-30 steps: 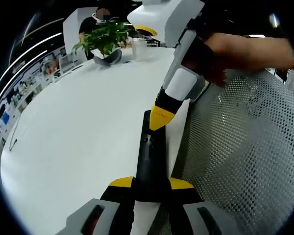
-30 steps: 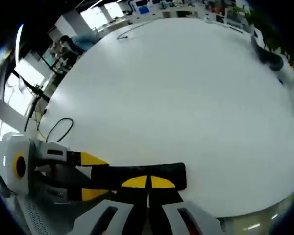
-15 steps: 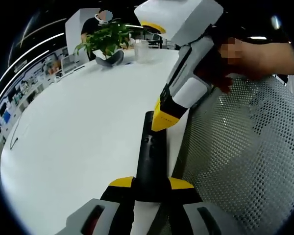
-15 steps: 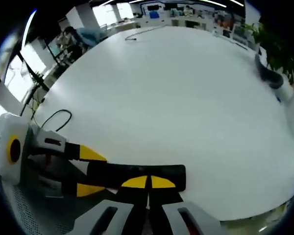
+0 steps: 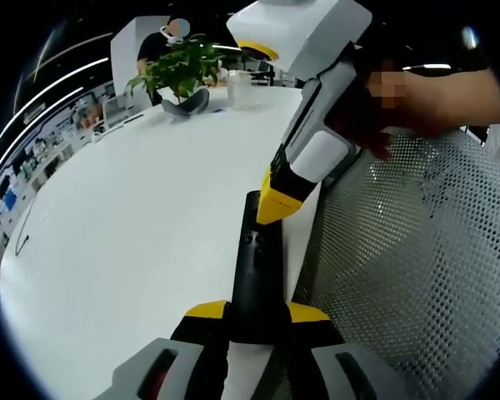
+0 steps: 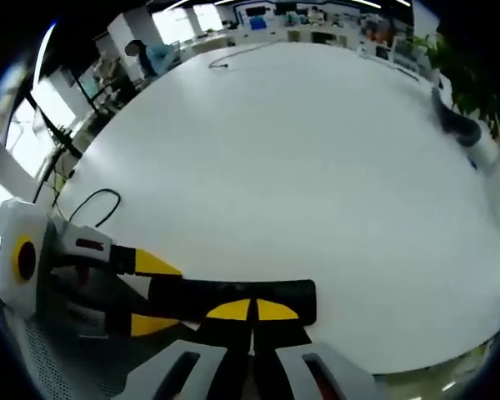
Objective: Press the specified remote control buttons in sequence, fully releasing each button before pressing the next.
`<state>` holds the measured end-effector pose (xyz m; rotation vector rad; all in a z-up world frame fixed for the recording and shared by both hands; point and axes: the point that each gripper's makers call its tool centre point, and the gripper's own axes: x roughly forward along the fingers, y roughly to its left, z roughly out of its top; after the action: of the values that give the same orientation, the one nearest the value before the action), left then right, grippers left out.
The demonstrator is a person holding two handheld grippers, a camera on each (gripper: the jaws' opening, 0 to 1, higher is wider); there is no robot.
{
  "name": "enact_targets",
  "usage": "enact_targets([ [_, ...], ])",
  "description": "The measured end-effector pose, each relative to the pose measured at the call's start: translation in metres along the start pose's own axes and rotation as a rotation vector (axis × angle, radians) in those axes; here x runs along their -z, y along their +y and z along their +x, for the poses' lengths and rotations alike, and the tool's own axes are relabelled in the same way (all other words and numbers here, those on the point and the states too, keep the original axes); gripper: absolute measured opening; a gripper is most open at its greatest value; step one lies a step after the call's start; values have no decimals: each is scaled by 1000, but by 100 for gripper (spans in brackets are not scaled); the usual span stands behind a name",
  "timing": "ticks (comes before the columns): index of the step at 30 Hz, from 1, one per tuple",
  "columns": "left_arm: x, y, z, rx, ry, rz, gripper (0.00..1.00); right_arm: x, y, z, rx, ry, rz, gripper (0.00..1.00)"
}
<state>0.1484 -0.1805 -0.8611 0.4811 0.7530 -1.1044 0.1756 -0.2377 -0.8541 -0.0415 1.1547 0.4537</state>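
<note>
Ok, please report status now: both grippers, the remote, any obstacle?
Left gripper shut on remote. Right gripper shut, tip at remote's far end. No obstacle on table.

Both cams low, close; share remote [image 5: 255, 267], table [image 5: 133, 225].

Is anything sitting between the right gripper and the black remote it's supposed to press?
Nothing visible. The right gripper has its shut yellow tips directly at the remote, which the left gripper clamps at its near end.
</note>
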Motion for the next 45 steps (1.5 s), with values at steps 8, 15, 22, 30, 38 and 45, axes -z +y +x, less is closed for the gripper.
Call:
enact_targets([
  [8,0,0,0,-3,-8,-2,24,0,-1,0,-6,-6,-1,0],
  [15,0,1,1,-10,-22,-7,24,-1,-1,0,-16,-8,28,0],
  [22,-1,2,1,8,-16,0,24,-1,0,1,-2,11,-7,0],
  [30,-1,2,1,2,-1,5,24,-1,0,1,9,19,-32,0],
  [38,1,2,0,0,11,8,24,-1,-3,1,-34,28,23,0],
  [45,5,3,-4,7,41,11,24,0,-2,0,-64,11,74,0],
])
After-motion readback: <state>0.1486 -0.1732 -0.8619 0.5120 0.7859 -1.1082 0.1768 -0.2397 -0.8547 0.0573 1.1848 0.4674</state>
